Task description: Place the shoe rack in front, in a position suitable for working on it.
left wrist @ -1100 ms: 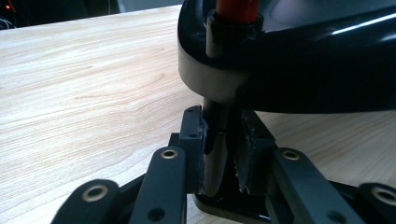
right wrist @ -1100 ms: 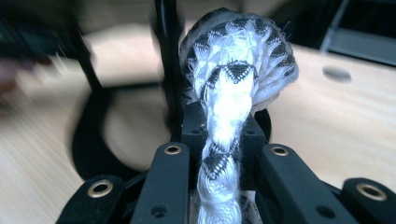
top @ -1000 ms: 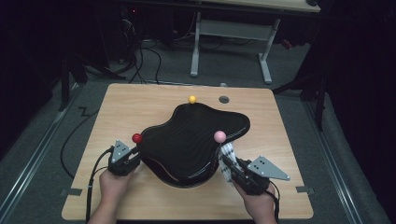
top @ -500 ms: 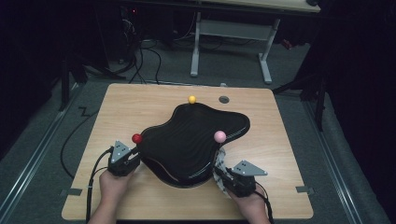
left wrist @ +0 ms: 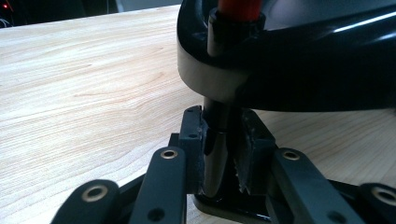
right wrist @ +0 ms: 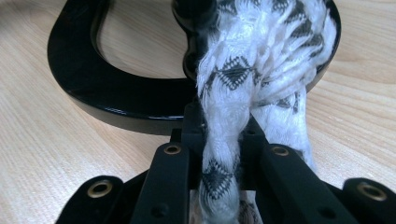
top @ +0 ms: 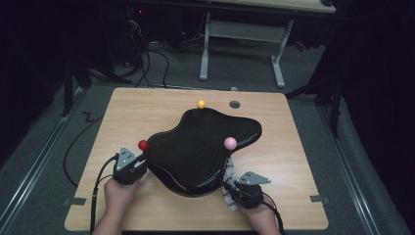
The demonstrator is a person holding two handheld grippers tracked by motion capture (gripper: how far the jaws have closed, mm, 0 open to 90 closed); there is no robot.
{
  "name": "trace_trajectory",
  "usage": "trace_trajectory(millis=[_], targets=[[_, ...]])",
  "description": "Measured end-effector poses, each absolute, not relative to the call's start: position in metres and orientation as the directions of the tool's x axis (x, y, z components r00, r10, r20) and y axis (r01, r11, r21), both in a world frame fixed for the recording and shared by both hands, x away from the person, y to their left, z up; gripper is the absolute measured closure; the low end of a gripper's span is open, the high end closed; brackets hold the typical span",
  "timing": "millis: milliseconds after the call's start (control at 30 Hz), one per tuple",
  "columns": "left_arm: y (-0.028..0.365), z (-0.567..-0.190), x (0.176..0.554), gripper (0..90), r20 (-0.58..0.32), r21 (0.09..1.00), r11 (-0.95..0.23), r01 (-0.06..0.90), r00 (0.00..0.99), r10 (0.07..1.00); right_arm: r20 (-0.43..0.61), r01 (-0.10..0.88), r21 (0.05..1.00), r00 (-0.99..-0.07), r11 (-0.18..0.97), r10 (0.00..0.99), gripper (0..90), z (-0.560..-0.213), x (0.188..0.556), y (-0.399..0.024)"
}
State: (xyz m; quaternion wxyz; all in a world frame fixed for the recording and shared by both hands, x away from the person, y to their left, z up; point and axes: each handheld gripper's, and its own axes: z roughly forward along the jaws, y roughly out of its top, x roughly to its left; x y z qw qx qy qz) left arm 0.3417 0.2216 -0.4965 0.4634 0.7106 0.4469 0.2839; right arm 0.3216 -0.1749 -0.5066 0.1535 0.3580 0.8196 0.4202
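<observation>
Left claw (left wrist: pixel 219 158) pinching the red-knobbed post (left wrist: pixel 215 140) at the black board's (top: pixel 200 147) near-left edge, mid-tabletop (top: pixel 303 161); right claw (right wrist: pixel 223 154) clamping the white rope (right wrist: pixel 224 140) near-right. Risking: rope slipping free or snagging, tipping the board.

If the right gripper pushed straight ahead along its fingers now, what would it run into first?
Most likely the black stand. The right gripper is shut on a white patterned rope, and the stand's curved base and post sit directly beyond the fingers. Depth is hard to judge, but it looks very near.
</observation>
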Motion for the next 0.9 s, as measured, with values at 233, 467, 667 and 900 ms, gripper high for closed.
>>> trace_trajectory(millis=[233,467,667,900], targets=[[0.222,-0.497,0.342,74.2,-0.013,0.913,-0.169,0.372,0.438,0.899,0.027,0.408,0.838,-0.693,0.361,0.720,78.9,-0.485,0.312,-0.175],[0.222,-0.497,0.342,74.2,-0.013,0.913,-0.168,0.372,0.439,0.898,0.007,0.313,0.904,-0.693,0.292,0.721,78.9,-0.450,0.303,-0.179],[0.222,-0.497,0.342,74.2,-0.015,0.914,-0.166,0.371,0.439,0.898,-0.007,0.207,0.956,-0.693,0.207,0.721,79.0,-0.416,0.295,-0.184],[0.222,-0.497,0.342,74.2,-0.016,0.913,-0.165,0.372,0.438,0.899,-0.005,0.194,0.961,-0.697,0.196,0.717,79.0,-0.410,0.292,-0.184]])
